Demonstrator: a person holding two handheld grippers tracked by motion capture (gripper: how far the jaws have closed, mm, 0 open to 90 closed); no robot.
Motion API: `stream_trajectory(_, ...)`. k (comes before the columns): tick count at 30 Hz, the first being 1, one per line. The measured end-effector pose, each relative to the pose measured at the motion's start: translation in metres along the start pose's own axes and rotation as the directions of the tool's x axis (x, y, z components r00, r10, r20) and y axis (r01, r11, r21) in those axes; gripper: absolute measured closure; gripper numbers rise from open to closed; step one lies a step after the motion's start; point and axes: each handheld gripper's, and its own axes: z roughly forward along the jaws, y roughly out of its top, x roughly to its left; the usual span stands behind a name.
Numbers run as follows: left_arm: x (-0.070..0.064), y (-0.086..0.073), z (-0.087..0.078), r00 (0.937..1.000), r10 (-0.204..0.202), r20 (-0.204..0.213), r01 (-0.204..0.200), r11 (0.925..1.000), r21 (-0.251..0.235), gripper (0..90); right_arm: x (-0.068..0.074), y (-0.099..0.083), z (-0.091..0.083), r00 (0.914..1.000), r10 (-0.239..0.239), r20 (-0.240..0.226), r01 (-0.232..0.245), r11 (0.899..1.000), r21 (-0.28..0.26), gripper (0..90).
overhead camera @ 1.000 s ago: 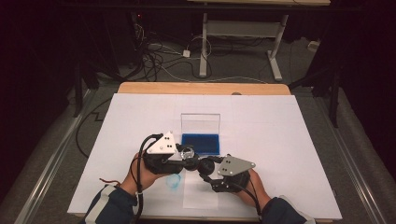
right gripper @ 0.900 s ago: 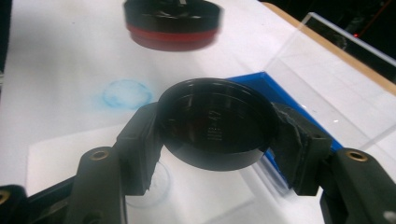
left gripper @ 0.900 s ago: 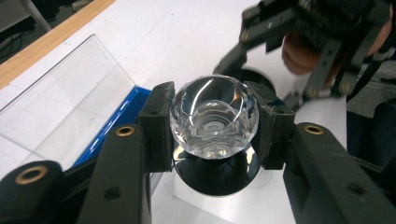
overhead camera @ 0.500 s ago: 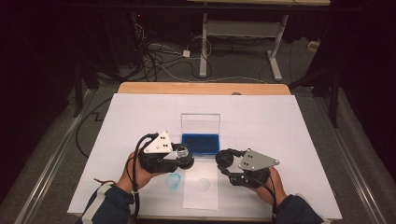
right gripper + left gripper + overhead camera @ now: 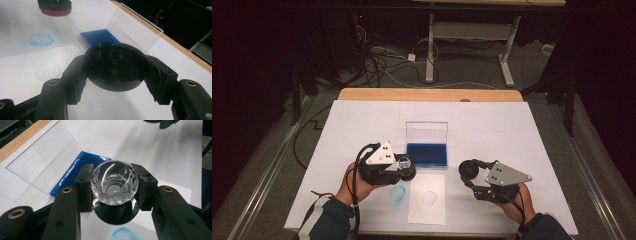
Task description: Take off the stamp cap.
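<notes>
The left hand-held gripper (image 5: 113, 187) is closed on a round stamp with a clear faceted crystal handle (image 5: 114, 182), gripped at its sides so the black base hangs face-down above the white surface (image 5: 512, 130). That leaves the printing face free to drop straight onto paper. In the high view this stamp (image 5: 404, 163) sits just at the near-left corner of the open blue ink pad in its clear hinged case (image 5: 426, 153), with the lid standing upright behind so the pad is reachable from the person's side.

The right hand-held gripper (image 5: 115, 68) holds a shallow round black cap (image 5: 115, 66), clamped across its rim; it is probably the stamp's cover, kept out of the way, well to the right of the pad in the high view (image 5: 470, 170).

Between the two lies a white sheet of paper (image 5: 428, 200) bearing a faint circular imprint (image 5: 429, 197), and just left of it, on the surface, a blue circular smudge (image 5: 398, 192). The stamp hangs just above and behind that smudge, near the sheet
</notes>
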Motion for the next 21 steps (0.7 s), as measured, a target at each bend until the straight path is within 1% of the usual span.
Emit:
stream_trajectory(4,0.001,-0.001,0.001,1.0000,0.003,-0.005,-0.003,1.0000,0.007,54.5,-0.002,-0.004,-0.006,0.9999,-0.004,0.014,0.004,1.000,0.008,38.6)
stream_trajectory(9,0.002,-0.002,0.003,0.9999,0.006,-0.011,-0.006,0.9999,0.014,54.5,-0.006,-0.012,-0.015,0.9995,0.008,0.029,-0.008,1.000,0.014,38.7)
stream_trajectory(11,0.002,-0.003,0.003,0.9999,0.010,-0.013,-0.009,0.9998,0.017,54.5,-0.007,-0.015,-0.018,0.9992,0.004,0.041,-0.005,1.000,0.021,38.7)
stream_trajectory(18,0.005,-0.005,0.003,0.9999,0.001,-0.015,0.000,0.9999,0.013,54.5,-0.012,-0.028,-0.028,0.9982,0.029,0.052,-0.031,0.999,0.042,38.7)
stream_trajectory(21,0.004,-0.004,0.002,0.9998,0.005,-0.021,-0.004,0.9999,0.016,54.5,-0.012,-0.030,-0.030,0.9980,0.027,0.057,-0.030,0.998,0.052,38.6)
